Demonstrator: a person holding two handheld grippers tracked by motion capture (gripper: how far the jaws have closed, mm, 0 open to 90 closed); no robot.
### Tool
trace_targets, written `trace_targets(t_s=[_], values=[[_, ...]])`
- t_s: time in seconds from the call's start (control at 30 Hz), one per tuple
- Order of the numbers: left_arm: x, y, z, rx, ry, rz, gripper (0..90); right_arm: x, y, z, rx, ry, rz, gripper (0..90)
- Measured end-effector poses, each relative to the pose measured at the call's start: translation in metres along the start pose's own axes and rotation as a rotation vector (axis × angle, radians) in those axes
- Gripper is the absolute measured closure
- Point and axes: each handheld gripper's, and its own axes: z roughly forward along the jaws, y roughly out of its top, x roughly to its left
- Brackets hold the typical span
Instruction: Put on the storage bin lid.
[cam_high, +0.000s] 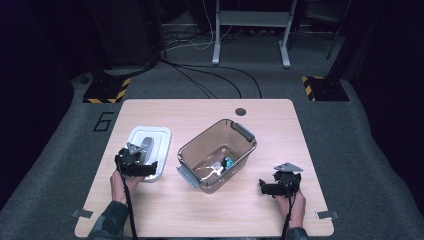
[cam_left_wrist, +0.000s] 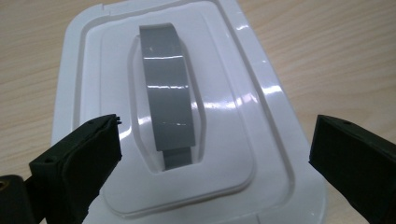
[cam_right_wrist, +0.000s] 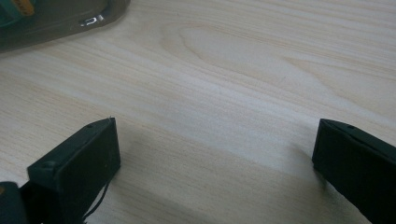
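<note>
A white lid with a grey handle lies flat on the table, left of a clear brown box. My left gripper hovers open over the lid's near end. In the left gripper view the grey handle runs up the middle of the white lid, and the open left gripper has one jaw at each side of it. My right gripper rests open near the table's right front, over bare wood. Small objects lie in the box.
The box's grey side handles stick out at both ends. A round hole sits near the table's far edge. A corner of the box appears at the upper left of the right gripper view. Cables and stand bases lie on the floor beyond.
</note>
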Motion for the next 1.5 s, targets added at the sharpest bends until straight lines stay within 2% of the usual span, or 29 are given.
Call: trace_targets(t_s=[0.07,0.2,0.27,0.47,0.53,0.57,0.63,0.67,0.77,0.87,0.9,0.93,1.0,1.1,1.2,1.47,1.5], values=[[0.006,0.004,0.005,0.002,0.025,-0.007,1.3,0.0,0.0,0.0,0.0,0.0,0.001,0.3],[0.011,0.008,0.01,0.014,0.039,-0.023,0.4,0.0,0.0,0.0,0.0,0.001,0.0,0.3],[0.013,0.012,0.016,0.019,0.074,-0.015,0.4,0.0,0.0,0.0,0.0,0.0,0.0,0.3],[0.017,0.019,0.029,0.05,0.094,-0.031,0.9,0.0,0.0,0.0,0.0,0.0,0.0,0.3],[0.017,0.02,0.031,0.045,0.092,-0.025,7.0,0.0,0.0,0.0,0.0,0.0,0.0,0.3],[0.017,0.021,0.033,0.049,0.092,-0.019,13.9,0.0,0.0,0.0,0.0,0.0,0.0,0.4],[0.017,0.02,0.037,0.06,0.089,-0.024,22.1,0.0,0.0,0.0,0.0,0.0,0.0,0.4],[0.018,0.019,0.039,0.06,0.088,-0.027,30.6,0.0,0.0,0.0,0.0,0.0,0.0,0.3],[0.02,0.018,0.043,0.042,0.093,-0.05,37.2,0.0,0.0,0.0,0.0,0.0,0.0,0.4],[0.02,0.018,0.044,0.035,0.091,-0.048,45.4,0.0,0.0,0.0,-0.001,0.001,0.0,0.4],[0.02,0.018,0.045,0.024,0.086,-0.047,45.4,0.0,0.0,0.0,0.0,0.0,0.0,0.4],[0.021,0.018,0.045,0.011,0.074,-0.051,53.5,0.0,0.0,0.0,0.0,0.0,-0.001,0.4],[0.02,0.017,0.044,-0.005,0.071,-0.055,59.8,0.0,0.0,0.0,0.0,0.0,0.0,0.5],[0.02,0.018,0.044,-0.019,0.057,-0.048,64.6,0.0,0.0,0.0,0.0,0.001,0.0,0.7],[0.022,0.017,0.043,-0.028,0.04,-0.061,66.4,0.0,0.0,0.0,0.0,0.002,0.0,0.7],[0.027,0.016,0.033,-0.04,0.005,-0.049,66.8,0.0,0.0,0.0,-0.001,0.003,-0.001,1.0],[0.026,0.017,0.03,-0.058,-0.003,-0.05,66.8,0.0,0.0,0.0,-0.001,0.003,0.0,1.0]])
